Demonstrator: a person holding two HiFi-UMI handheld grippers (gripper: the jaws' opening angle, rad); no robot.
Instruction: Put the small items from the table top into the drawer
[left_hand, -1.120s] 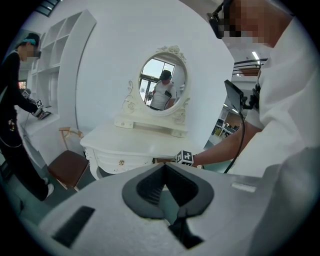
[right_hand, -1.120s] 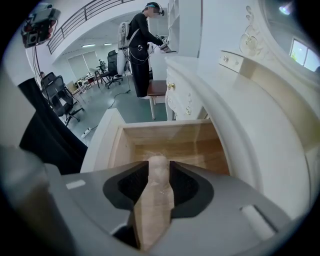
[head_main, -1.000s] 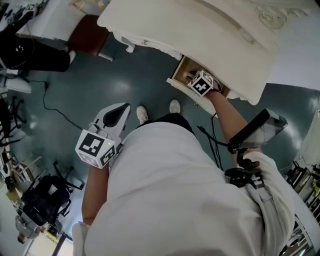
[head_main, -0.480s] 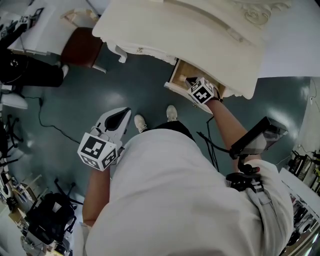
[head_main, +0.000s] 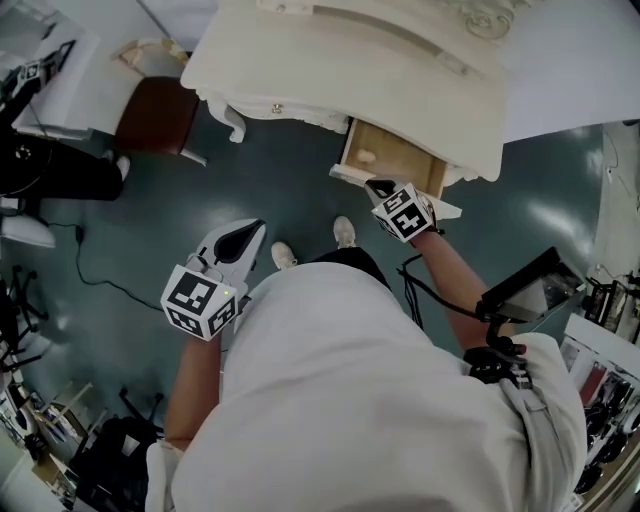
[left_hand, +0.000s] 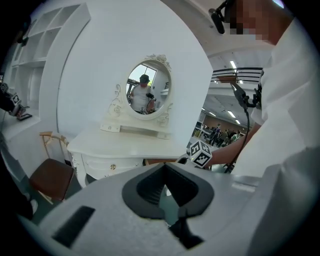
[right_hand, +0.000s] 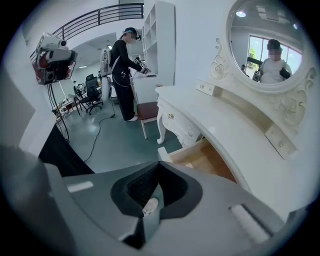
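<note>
Resting in the drawer (head_main: 408, 162) is one small item (head_main: 367, 156) (pale, rounded).

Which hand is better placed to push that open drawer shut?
Right. The right gripper, jaws shut, hangs in front of the open drawer; the left gripper is back by the person's hip.

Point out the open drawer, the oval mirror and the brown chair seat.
open drawer (head_main: 405, 160): head view, on its bare wooden bottom.
oval mirror (left_hand: 148, 91): left gripper view, on the middle of the glass.
brown chair seat (head_main: 155, 112): head view, on the middle of the cushion.
</note>
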